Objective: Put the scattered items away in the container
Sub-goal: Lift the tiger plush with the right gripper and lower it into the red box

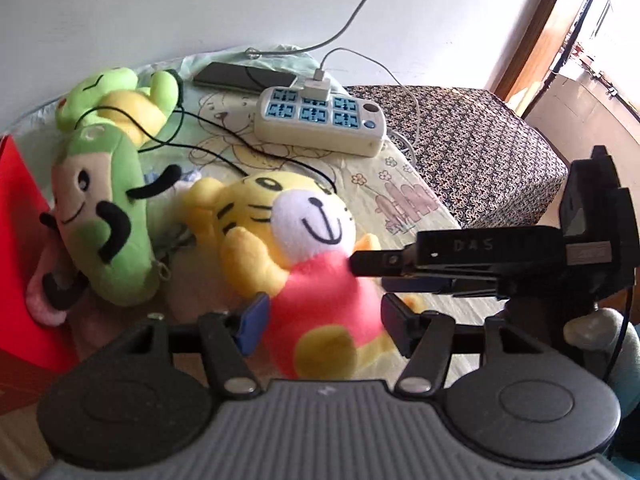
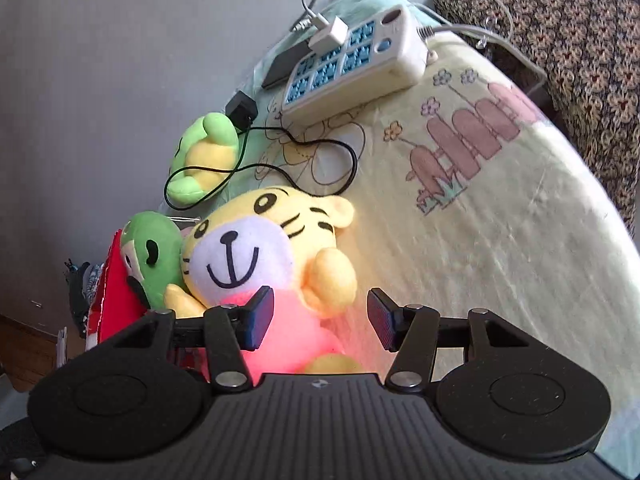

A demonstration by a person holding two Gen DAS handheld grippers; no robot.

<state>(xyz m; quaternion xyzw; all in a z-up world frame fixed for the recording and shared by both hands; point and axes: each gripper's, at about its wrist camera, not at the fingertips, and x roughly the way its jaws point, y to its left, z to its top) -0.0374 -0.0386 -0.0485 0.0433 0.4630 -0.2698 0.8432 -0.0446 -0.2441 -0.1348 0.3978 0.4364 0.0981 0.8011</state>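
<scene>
Left wrist view: my left gripper (image 1: 320,322) straddles the tiger plush (image 1: 292,248) at its red belly, jaws part open, and I cannot tell whether the pads actually press the fabric. My right gripper (image 2: 320,318) reaches in from the right of the tiger plush toward its chest; in its own view the jaws stand apart with the pink body between them, the left pad near or at the cloth, the right one clear.

The red container (image 1: 24,264) sits just left of the tiger plush, beyond the green plush (image 1: 104,216). The tiger lies on its back, face up, long axis running from feet near my left gripper to head farther off. I judge the good grip is across the belly, squarely, clear of the black cable (image 1: 256,152) behind its head.
</scene>
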